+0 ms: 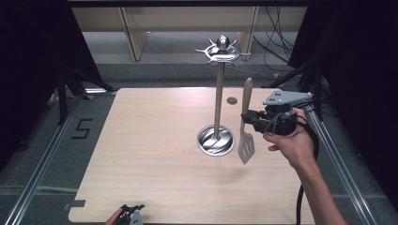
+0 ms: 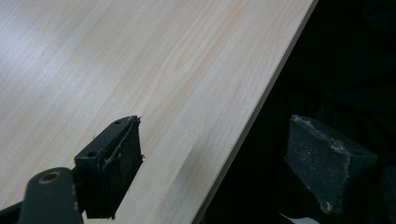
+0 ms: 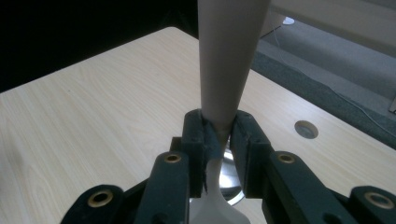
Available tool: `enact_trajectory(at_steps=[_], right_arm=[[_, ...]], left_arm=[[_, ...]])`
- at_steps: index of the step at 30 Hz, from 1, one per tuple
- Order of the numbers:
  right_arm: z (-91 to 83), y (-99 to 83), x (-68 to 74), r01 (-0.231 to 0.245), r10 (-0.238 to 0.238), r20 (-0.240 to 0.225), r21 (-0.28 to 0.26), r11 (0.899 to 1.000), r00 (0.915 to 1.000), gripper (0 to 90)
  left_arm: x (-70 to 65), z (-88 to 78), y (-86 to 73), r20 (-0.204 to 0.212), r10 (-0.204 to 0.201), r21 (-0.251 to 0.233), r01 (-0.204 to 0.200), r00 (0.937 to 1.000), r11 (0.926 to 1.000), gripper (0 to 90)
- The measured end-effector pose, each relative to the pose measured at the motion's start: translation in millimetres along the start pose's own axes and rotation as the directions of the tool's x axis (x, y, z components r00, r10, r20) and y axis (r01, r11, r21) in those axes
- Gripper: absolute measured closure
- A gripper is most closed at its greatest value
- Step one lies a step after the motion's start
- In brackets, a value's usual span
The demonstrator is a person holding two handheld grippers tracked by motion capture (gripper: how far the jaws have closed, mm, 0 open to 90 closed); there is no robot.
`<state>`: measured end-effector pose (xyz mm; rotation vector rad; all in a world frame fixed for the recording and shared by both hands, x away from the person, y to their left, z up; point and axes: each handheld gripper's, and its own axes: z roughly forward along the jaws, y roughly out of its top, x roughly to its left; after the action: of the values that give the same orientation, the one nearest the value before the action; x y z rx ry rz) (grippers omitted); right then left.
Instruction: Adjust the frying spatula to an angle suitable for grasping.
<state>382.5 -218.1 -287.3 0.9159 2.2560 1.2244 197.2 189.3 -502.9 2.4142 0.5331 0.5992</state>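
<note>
Nearest, at the table's (image 1: pixel 141 154) six o'clock edge, the left gripper (image 1: pixel 133 215) sits low and idle, and in its own view its jaws stand spread wide, one over the wood, the other out past the edge, nothing between them. Up at about three o'clock, the right gripper (image 1: pixel 251 117) has the spatula (image 1: pixel 245 126) pinched at the neck, where the wooden handle tapers into the pale shaft; in the right gripper view the pads (image 3: pixel 196 140) press on that neck from both sides. The spatula hangs upright, slotted blade down and off the table, handle tip up, just to the three o'clock side of the rack (image 1: pixel 218 93). That rack stands near the table's centre: round steel base, tall pole, ring of hooks at the top toward twelve o'clock, and every hook looks bare. So the pick-up is done and the tool is airborne. What is left, I'd judge: raise it to the ring and hang it on a hook; whether the handle has a hole I cannot tell. Then release.
</note>
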Motion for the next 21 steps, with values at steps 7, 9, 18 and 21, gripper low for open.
enact_trajectory(at_steps=[7, 9, 18, 21], right_arm=[[-0.3, 18.9, 3.7, 0.005, -0.005, 0.005, 0.013, 1.000, 1.0000, 76.6], [0.8, 22.8, 3.5, 0.021, -0.021, 0.019, 0.003, 1.000, 0.9996, 76.6], [4.4, 37.6, 5.9, -0.007, 0.006, 0.023, 0.022, 1.000, 0.9997, 76.6], [8.0, 39.8, 4.8, 0.000, -0.001, 0.024, 0.027, 1.000, 0.9997, 76.6]], left_arm=[[-0.1, 0.2, 0.0, 0.000, -0.002, -0.002, 0.002, 1.0000, 1.0000, 17.6], [-0.4, 0.3, 0.0, 0.005, -0.005, -0.004, 0.005, 1.0000, 1.0000, 17.6], [-0.3, -0.5, 0.0, -0.010, 0.001, 0.000, -0.001, 1.0000, 1.0000, 17.6], [-0.3, -0.5, 0.1, -0.009, 0.002, 0.000, -0.002, 1.0000, 1.0000, 17.6]])
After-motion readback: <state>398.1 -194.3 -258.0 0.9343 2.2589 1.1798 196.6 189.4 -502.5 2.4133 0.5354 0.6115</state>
